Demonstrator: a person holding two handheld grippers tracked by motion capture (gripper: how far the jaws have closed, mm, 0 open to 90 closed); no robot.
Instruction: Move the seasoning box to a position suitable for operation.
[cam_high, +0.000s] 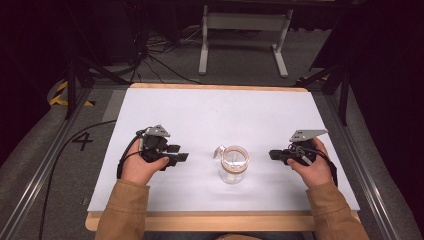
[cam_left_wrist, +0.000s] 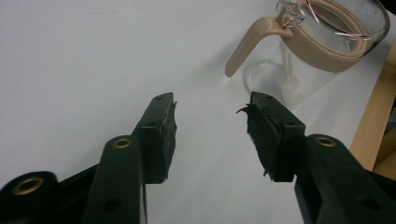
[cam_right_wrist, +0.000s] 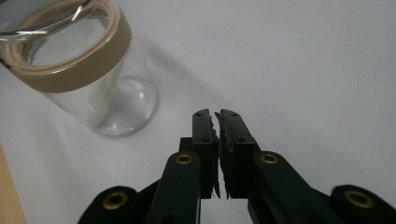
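Observation:
A clear glass jar with a tan rim band and a tan handle stands upright on the white table top, near its front middle. In the left gripper view the jar sits at the upper right, its handle pointing toward the jaws. My left gripper rests to the jar's left, open, with nothing between its fingers. To the jar's right lies my right gripper, jaws shut together and empty. The right gripper view has the jar at the upper left, apart from the shut fingertips.
A wooden board edge runs along the table's front. Metal rails flank both sides. On the floor behind stand a grey stand and loose cables. The person's tan sleeves come in from below.

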